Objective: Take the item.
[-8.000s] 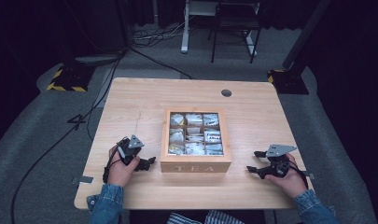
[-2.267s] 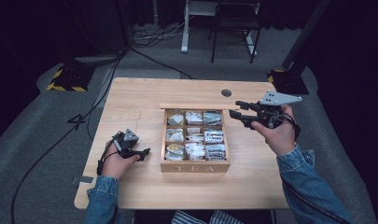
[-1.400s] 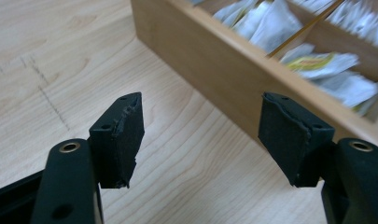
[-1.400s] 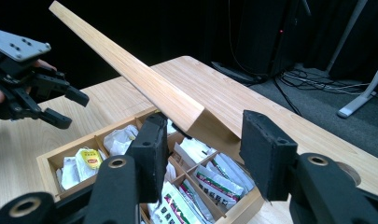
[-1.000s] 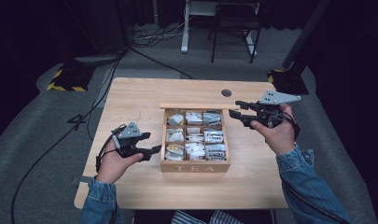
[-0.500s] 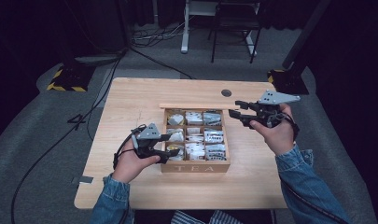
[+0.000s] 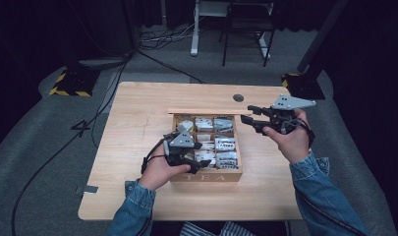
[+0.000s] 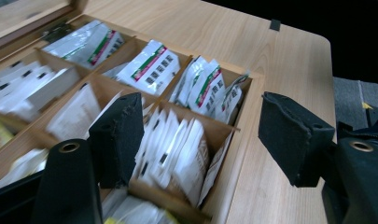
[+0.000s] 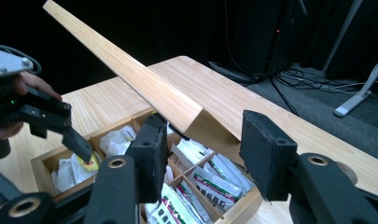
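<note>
Partly hidden under the left gripper [image 7: 190, 158], the front-left compartments of the light wooden tea box [image 7: 206, 175] cannot be made out from the high view; the black jaws and grey three-cornered plate cover them. That gripper hovers over the box with its jaws spread apart and nothing between the pads; in the left gripper view the felt-like black pads straddle a compartment of upright white paper tea sachets [image 8: 175, 151], not touching them. Print on the sachets is too small to read, though some carry red and green stripes. Thin wooden dividers split the box into square cells, and its near wall bears carved letters. The box sits in the middle of the pale wood-grain table [image 7: 137, 123], toward the person's edge.

The right gripper [image 7: 250, 120] is held at the box's far right corner, at the end of the raised flat wooden lid [image 9: 130, 74]. In the right gripper view the lid's end lies between the two pads, yet the pad faces against it are out of sight, so whether it is clamped or merely framed cannot be told. From above the lid shows as a thin edge-on strip. Denim sleeves are cut off by the bottom edge.
</note>
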Action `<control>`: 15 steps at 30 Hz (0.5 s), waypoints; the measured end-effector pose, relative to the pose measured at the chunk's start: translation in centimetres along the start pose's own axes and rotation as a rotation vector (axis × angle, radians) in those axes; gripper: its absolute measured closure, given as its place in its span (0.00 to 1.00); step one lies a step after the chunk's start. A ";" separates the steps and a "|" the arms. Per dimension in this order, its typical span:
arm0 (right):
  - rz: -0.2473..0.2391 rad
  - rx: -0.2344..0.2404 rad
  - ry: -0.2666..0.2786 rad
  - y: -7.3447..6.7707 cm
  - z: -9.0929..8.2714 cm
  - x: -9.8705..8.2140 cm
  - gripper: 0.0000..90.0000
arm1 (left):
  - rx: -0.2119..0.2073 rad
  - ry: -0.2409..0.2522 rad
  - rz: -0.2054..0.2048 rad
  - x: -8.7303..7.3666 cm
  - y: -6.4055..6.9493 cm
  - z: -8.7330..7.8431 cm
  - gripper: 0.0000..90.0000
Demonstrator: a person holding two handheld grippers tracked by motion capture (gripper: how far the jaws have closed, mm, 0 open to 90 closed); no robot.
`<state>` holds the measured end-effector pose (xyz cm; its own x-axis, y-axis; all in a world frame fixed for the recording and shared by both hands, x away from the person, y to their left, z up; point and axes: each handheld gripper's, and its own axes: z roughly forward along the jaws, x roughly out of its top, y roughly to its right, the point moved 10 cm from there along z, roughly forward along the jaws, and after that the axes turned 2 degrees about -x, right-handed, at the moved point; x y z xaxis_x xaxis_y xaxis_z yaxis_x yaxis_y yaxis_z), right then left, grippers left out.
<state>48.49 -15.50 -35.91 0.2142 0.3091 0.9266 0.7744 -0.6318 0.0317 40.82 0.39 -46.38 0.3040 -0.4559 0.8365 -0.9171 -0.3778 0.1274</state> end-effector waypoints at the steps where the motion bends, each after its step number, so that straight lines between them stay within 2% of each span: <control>1: 0.001 0.000 0.000 0.0 0.0 0.0 0.58 | -0.006 -0.003 0.005 0.1 0.1 0.3 0.35; 5: 0.001 0.001 -0.001 0.0 0.0 0.0 0.58 | -0.024 -0.006 0.010 0.7 0.3 1.6 0.36; 10: 0.002 0.004 -0.003 0.0 0.0 0.0 0.58 | -0.048 -0.034 0.024 0.9 0.9 3.1 0.37; 15: 0.004 0.006 0.000 0.0 0.0 0.0 0.58 | -0.063 -0.041 0.013 1.4 1.1 4.4 0.39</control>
<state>48.52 -15.51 -35.92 0.2171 0.3071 0.9266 0.7771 -0.6288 0.0263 41.34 -4.22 -47.43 0.3010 -0.4935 0.8160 -0.9351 -0.3207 0.1510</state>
